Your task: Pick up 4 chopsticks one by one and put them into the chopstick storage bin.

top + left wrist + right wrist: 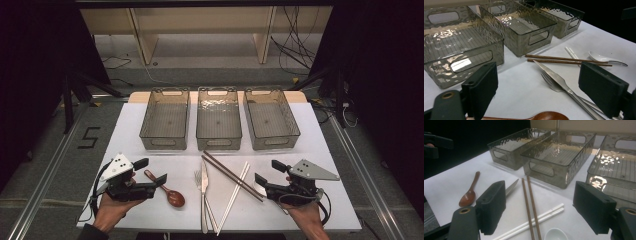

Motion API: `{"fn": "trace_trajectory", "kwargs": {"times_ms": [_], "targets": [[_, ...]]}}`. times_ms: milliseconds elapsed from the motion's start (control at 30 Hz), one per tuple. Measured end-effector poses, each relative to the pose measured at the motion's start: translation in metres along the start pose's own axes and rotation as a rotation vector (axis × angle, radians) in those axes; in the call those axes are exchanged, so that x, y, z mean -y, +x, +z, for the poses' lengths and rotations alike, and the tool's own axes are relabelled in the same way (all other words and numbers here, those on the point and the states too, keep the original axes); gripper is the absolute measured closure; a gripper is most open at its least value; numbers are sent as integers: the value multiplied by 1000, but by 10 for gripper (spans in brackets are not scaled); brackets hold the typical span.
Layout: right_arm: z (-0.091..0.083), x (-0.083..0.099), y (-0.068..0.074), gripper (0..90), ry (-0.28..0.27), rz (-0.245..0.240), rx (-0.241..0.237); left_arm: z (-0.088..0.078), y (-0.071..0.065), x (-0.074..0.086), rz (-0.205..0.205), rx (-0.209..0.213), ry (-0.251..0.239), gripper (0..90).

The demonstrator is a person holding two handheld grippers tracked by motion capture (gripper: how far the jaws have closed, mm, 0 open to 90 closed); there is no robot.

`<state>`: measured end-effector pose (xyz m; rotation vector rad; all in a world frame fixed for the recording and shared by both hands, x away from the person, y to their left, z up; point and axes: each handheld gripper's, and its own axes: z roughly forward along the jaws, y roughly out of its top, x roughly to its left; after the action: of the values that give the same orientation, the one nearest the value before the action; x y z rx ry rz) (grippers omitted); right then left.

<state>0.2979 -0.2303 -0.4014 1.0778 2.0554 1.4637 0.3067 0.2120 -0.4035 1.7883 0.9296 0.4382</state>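
A: Largest first. White surface across the middle of the high view; three clear grey bins in a row on its far half: left bin, middle bin, right bin.

B: The hand-held grippers?

A: Left hand-held gripper at lower left, jaws spread, nothing between them. Right hand-held gripper at lower right, jaws also released and empty.

B: Cutlery?

A: All lower centre, in front of the bins. Brown chopsticks lie slanted, crossing white chopsticks. Knife and fork lie side by side, left of the chopsticks. Wooden spoon just beside the left hand-held gripper's jaws. White spoon at middle right in the left gripper view, beyond the brown chopsticks' tips.
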Motion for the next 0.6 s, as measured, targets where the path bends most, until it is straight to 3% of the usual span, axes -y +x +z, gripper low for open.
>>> {"fn": "trace_trajectory", "kwargs": {"times_ms": [233, 533, 600], "targets": [[-1, -3, -3, 293, 8, 2, 5, 1, 0, -1, -6, -2, 3, 153], [8, -17, -3, 317, 124, -68, 2, 2, 1, -1, -12, -3, 7, 153], [13, -25, -5, 325, 179, -79, -13, 2, 1, -1, -15, -4, 8, 153]]}}
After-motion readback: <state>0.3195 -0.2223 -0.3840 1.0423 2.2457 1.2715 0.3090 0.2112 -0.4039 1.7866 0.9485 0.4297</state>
